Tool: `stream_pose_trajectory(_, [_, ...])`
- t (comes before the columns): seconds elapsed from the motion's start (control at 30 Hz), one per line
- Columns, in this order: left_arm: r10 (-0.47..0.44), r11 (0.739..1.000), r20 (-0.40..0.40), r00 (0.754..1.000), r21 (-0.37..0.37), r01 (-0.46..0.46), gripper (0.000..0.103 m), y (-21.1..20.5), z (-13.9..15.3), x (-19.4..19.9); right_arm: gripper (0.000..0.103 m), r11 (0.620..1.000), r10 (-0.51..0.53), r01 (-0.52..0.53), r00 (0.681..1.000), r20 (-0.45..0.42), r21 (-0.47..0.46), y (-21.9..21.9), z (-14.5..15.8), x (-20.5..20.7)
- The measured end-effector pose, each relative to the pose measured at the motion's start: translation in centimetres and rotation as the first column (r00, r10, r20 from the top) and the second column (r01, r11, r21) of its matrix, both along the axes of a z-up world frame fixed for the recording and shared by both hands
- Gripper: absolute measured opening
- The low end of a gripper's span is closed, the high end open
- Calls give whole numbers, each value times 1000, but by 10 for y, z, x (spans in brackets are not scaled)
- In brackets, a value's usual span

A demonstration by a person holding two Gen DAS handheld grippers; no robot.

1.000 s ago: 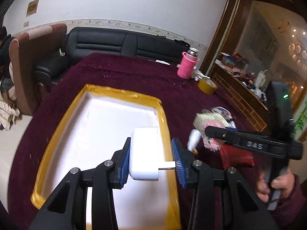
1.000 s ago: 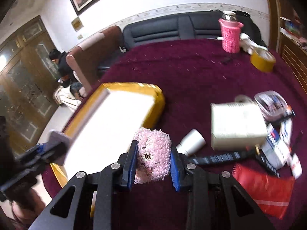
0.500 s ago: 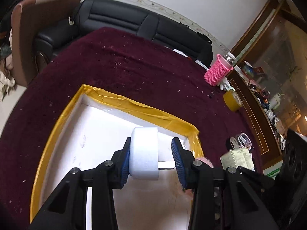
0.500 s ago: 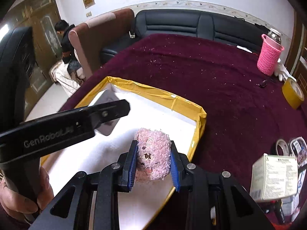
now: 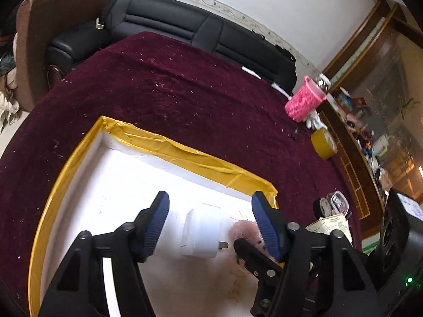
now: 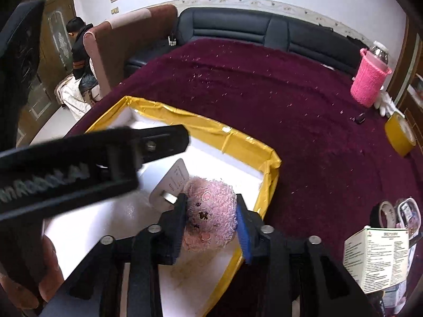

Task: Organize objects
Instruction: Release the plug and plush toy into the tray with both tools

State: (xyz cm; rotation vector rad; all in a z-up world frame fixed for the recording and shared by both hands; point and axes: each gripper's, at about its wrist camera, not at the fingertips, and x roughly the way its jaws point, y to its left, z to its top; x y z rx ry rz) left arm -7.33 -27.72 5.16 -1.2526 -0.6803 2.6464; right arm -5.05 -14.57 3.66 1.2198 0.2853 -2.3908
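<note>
A white foam tray with a yellow tape rim [image 5: 185, 153] lies on the dark red tablecloth. My left gripper [image 5: 208, 206] hangs over it with its jaws opening. The white plug adapter [image 5: 202, 235] lies free on the tray floor between them, touching neither pad. My right gripper [image 6: 211, 214] holds the pink plush toy [image 6: 211, 211] low over the tray's right corner. Its jaws are opening, though both pads still touch the plush. In the right wrist view the adapter [image 6: 171, 182] lies just beyond the plush, and the left gripper's body [image 6: 148, 145] crosses above it.
A pink knit-covered bottle [image 5: 304, 103] and a yellow tape roll [image 5: 323, 145] stand at the far right of the table. A printed box [image 6: 375, 259] and small tape rolls [image 6: 386, 211] lie right of the tray. A black sofa [image 6: 264, 29] and a person [image 6: 79, 50] are behind.
Both grippers came in over the tray and sank. The left jaws spread and let go of the adapter, which now lies on the tray floor. The right jaws widened slightly around the plush.
</note>
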Motion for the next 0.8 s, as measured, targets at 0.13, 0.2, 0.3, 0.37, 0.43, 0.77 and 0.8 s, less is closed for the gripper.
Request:
stream_pose_trajectory(0.13, [49,999,-30,998,10,-48,75,-12,15,16,67,999,-26,25,999,-26,-25,16,21,7])
stream_pose_trajectory(0.2, [61,998,-52,997,7,-61,76,-13,26,28,73,998,-48,45,998,-45,-53,31,39,14])
stream_pose_trajectory(0.3, [49,999,-101,994,0,-49,82,-7,45,47,75,991,-94,84,991,-97,-106,67,76,29])
stream_pose_trajectory(0.37, [6,1000,-148,989,-19,-9,85,10,60,62,85,984,-137,112,975,-177,-140,97,106,44])
stream_pose_trajectory(0.43, [-58,997,-193,979,-51,49,91,33,72,75,103,970,-173,108,937,-305,-218,136,133,71])
stream_pose_trajectory(0.77, [-321,896,-75,944,-346,277,93,186,27,94,103,853,-427,404,904,3,-331,293,46,90])
stream_pose_trajectory(0.8, [-319,891,-48,946,-354,283,93,194,17,89,103,843,-434,413,901,19,-346,304,39,93])
